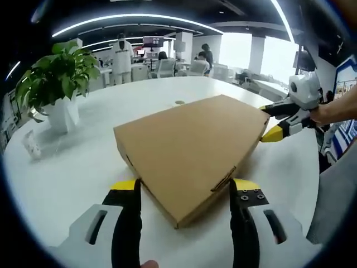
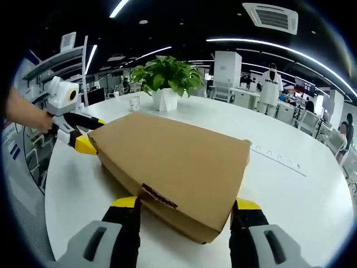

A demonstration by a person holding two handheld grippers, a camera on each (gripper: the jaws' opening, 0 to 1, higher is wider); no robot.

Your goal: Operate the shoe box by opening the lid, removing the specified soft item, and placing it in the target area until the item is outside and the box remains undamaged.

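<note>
A closed brown cardboard shoe box (image 1: 195, 148) lies flat on the round white table (image 1: 67, 178), its lid down. My left gripper (image 1: 185, 187) is open, and its yellow-tipped jaws straddle the box's near corner. In the same view my right gripper (image 1: 269, 121), held by a hand, is at the box's far right corner with its jaws apart, above and below the edge. In the right gripper view the box (image 2: 173, 162) sits with a short side between the spread jaws of my right gripper (image 2: 186, 205). My left gripper (image 2: 89, 133) is at the box's left corner. The contents are hidden.
A potted green plant (image 1: 56, 84) in a white pot stands on the table beyond the box, with crumpled paper (image 1: 32, 146) beside it. A small cup (image 2: 134, 103) stands near the plant (image 2: 167, 78). The table's edge (image 2: 56, 223) runs close to me. People and office chairs are in the background.
</note>
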